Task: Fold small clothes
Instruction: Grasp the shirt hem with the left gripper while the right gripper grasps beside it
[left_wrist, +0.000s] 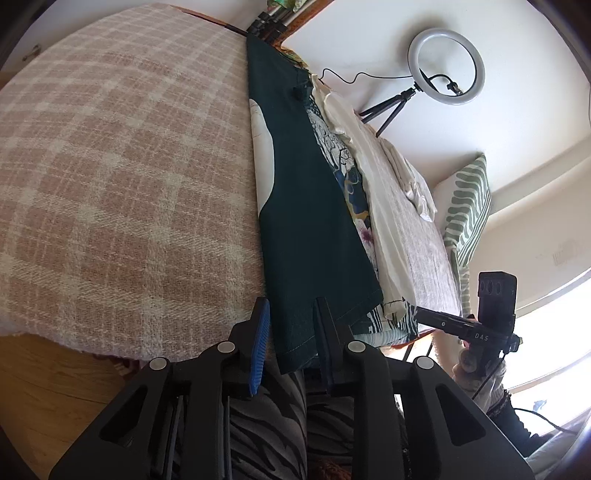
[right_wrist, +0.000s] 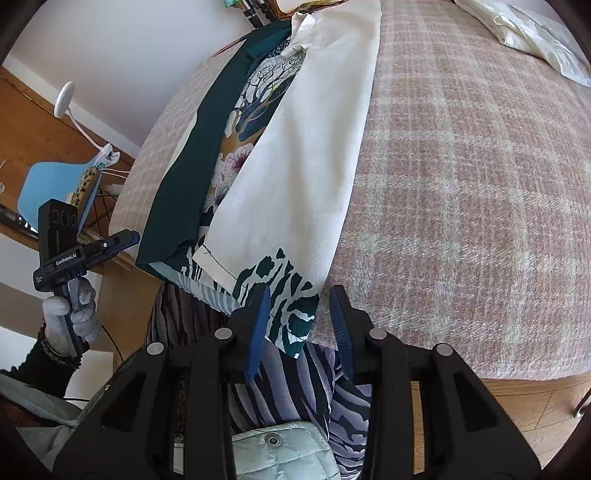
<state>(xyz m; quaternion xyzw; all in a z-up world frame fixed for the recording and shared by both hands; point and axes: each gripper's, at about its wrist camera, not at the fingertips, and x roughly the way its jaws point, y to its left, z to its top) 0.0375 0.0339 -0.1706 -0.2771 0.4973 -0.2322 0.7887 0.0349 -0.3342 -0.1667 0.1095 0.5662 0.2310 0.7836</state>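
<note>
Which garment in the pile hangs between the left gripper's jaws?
The plain dark green garment: its hem corner sits between the left gripper jaws, unlike the cream garment lying further right.

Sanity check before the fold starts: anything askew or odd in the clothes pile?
Slightly. The stacked garments overhang the near edge of the pink checked blanket: the dark green cloth hangs off between the left tool's open fingers, and the white-and-green leaf-print fabric droops by the right tool. No damage visible.
</note>
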